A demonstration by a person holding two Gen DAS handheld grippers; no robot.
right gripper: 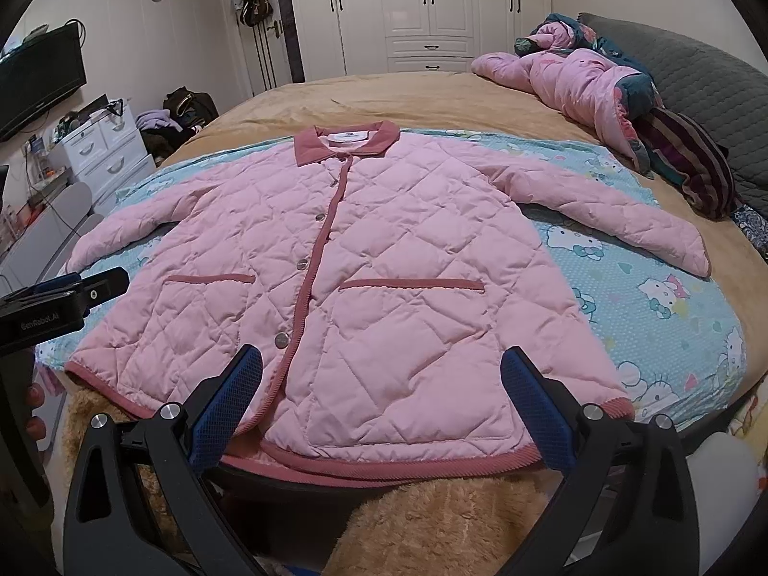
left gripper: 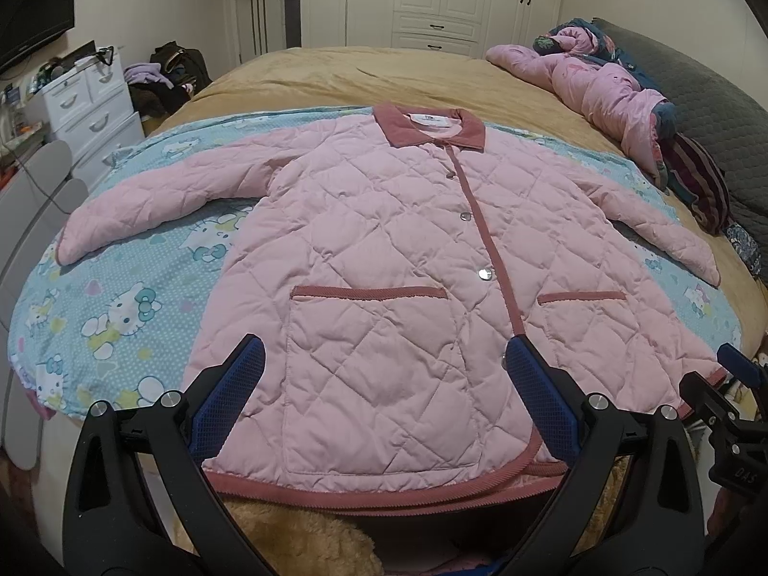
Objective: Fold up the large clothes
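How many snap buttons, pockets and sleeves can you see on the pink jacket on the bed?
On the pink jacket:
Snap buttons: 4, the lowest near the hem
Pockets: 2, one each side of the placket
Sleeves: 2, one spread flat to each side
Total: 8

Soft, even indoor light leaves both views bright and sharp with only faint shadows, a mild sheen on the white wardrobe doors [right gripper: 432,9], strong fisheye bending of the bed's edges, and black vignetted corners.
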